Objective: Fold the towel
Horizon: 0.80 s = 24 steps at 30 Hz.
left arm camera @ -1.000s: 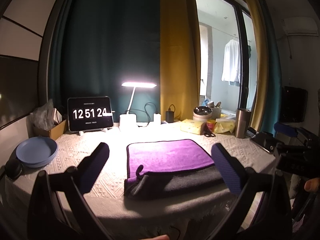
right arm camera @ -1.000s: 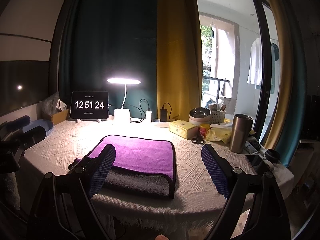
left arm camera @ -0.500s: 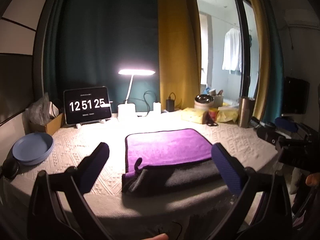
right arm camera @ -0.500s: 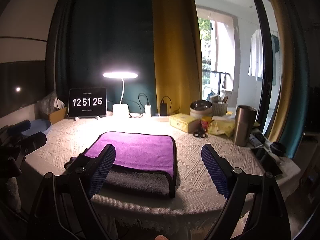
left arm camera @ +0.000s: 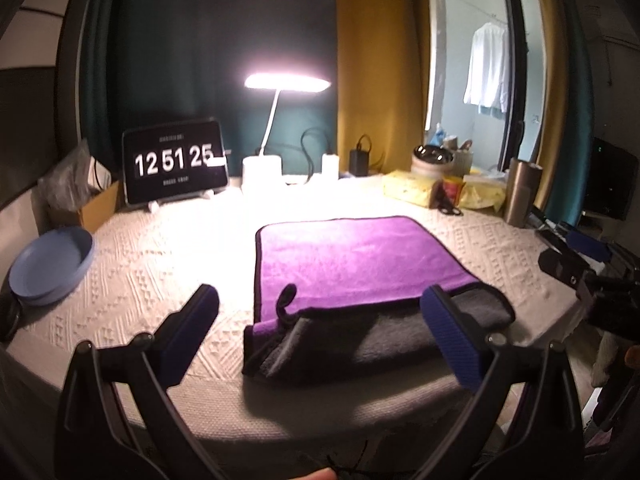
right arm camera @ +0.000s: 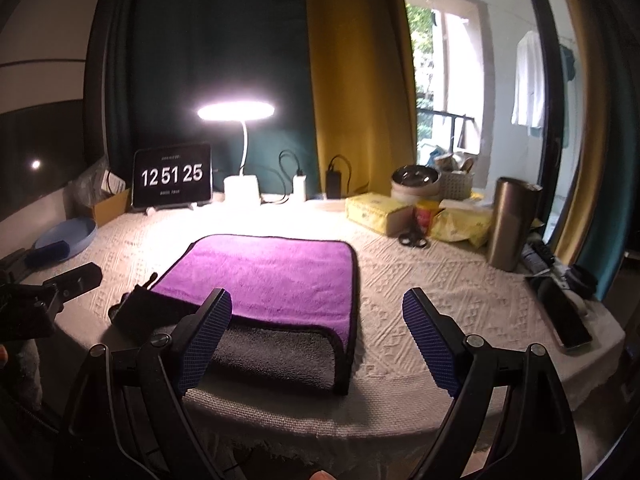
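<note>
A folded towel (left arm camera: 352, 264), purple on top and grey beneath, lies near the front edge of the table; it also shows in the right wrist view (right arm camera: 272, 276). A small hanging loop sticks up at its front left corner. My left gripper (left arm camera: 320, 328) is open and empty, held off the table's front edge in front of the towel. My right gripper (right arm camera: 316, 332) is open and empty, in front of the towel's right corner. Each gripper shows at the edge of the other's view.
A white textured cloth covers the table (left arm camera: 160, 264). At the back stand a clock tablet (left arm camera: 174, 164), a lit desk lamp (left arm camera: 280, 84) and chargers. A blue bowl (left arm camera: 48, 264) sits left. A metal tumbler (right arm camera: 512, 224), scissors, yellow packs and bowls sit right.
Both grippers have drawn slightly back and shifted; the towel looks a little lower and nearer in both views. The towel itself has not moved. The clock went from 12:51:24 to 12:51:25.
</note>
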Each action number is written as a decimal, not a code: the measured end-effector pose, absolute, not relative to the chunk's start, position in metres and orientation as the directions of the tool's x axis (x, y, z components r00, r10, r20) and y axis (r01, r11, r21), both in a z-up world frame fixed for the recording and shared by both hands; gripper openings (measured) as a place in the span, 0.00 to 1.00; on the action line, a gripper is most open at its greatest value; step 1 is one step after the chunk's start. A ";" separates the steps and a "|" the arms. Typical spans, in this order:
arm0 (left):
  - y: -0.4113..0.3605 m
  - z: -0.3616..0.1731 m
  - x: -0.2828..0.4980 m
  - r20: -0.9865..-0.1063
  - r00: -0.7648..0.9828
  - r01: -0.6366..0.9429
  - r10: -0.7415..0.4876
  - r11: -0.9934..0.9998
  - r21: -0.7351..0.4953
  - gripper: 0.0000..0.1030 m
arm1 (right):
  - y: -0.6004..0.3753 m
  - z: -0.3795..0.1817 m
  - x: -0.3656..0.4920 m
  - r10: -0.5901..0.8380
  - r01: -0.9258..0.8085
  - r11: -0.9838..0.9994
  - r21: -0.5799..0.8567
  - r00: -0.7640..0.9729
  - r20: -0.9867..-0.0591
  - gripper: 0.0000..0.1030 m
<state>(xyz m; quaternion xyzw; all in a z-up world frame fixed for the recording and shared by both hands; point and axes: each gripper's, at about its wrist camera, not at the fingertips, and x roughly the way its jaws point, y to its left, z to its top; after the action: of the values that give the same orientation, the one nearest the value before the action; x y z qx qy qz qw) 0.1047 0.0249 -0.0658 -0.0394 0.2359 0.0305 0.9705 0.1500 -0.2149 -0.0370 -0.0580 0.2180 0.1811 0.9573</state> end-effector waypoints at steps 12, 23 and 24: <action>0.036 -0.101 0.147 -0.575 0.818 -0.073 0.021 0.995 -0.068 0.86 | -0.203 -0.076 0.192 0.334 -0.407 0.913 -0.002 0.752 -0.569 0.74; 0.034 -0.138 0.174 -0.698 0.716 -0.055 -0.001 0.997 -0.059 0.63 | -0.204 -0.108 0.219 0.325 -0.405 0.914 0.032 0.683 -0.654 0.62; 0.034 -0.138 0.174 -0.702 0.712 -0.052 -0.002 0.997 -0.056 0.61 | -0.204 -0.111 0.221 0.327 -0.408 0.913 0.034 0.677 -0.659 0.57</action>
<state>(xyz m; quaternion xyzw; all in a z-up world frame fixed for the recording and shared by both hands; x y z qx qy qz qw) 0.1739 0.0336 -0.1382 -0.0358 0.3790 0.0134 0.9246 0.2207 -0.2041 -0.1106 -0.0579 0.3481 0.2010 0.9138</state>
